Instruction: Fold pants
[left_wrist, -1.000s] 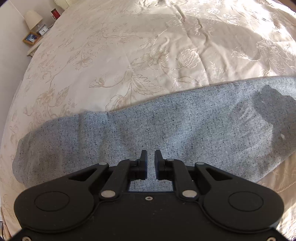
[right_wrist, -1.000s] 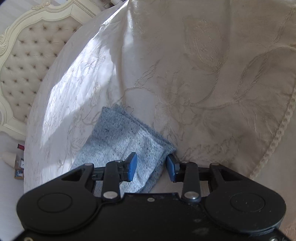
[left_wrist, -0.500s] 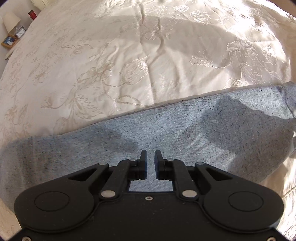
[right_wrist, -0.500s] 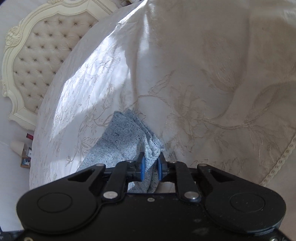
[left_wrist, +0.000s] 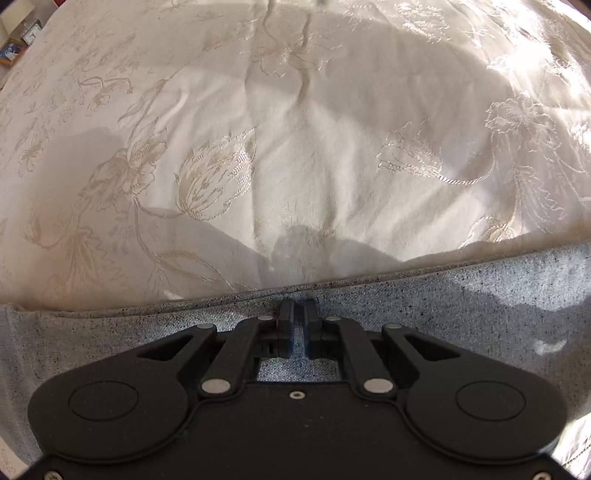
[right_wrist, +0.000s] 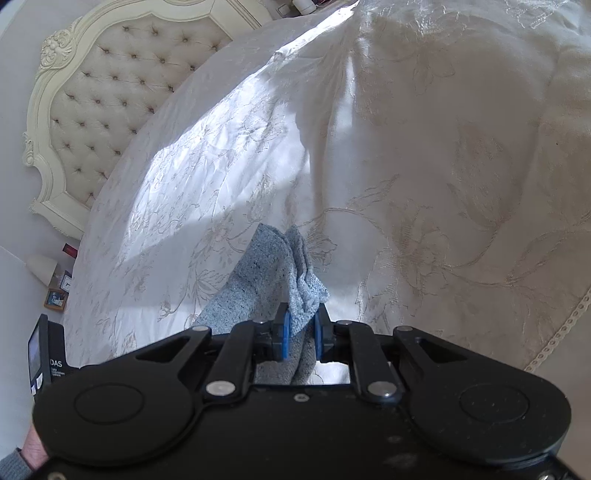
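On bed: cream floral bedspread (left_wrist: 295, 147) | tufted headboard (right_wrist: 110, 92) | grey pants (left_wrist: 461, 295)

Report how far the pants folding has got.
Done: the grey pants lie stretched out in a long band on the cream bedspread. In hand: the right gripper is clamped on the bunched leg end, which is raised off the bedspread; the left gripper, its jaws just closing, sits at the pants' far edge, and whether it pinches cloth is unclear. Left: no end-to-end fold shows yet.
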